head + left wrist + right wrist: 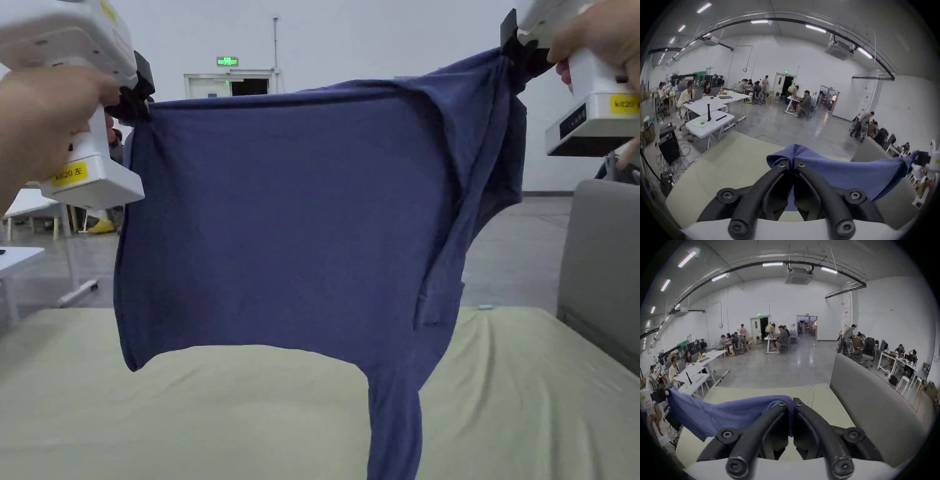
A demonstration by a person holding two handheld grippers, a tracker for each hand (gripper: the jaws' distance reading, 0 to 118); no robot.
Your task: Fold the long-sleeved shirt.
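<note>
A blue long-sleeved shirt hangs in the air, stretched between both grippers above the pale green surface. My left gripper is shut on its upper left edge, and my right gripper is shut on the upper right edge, held a little higher. One sleeve dangles down to the surface at the lower middle; a folded part hangs along the right side. In the left gripper view the jaws pinch blue cloth. The right gripper view shows its jaws closed on the cloth too.
A grey padded panel stands at the right edge of the green surface. White tables with seated people stand on the left across the concrete floor. More people and desks are at the far right.
</note>
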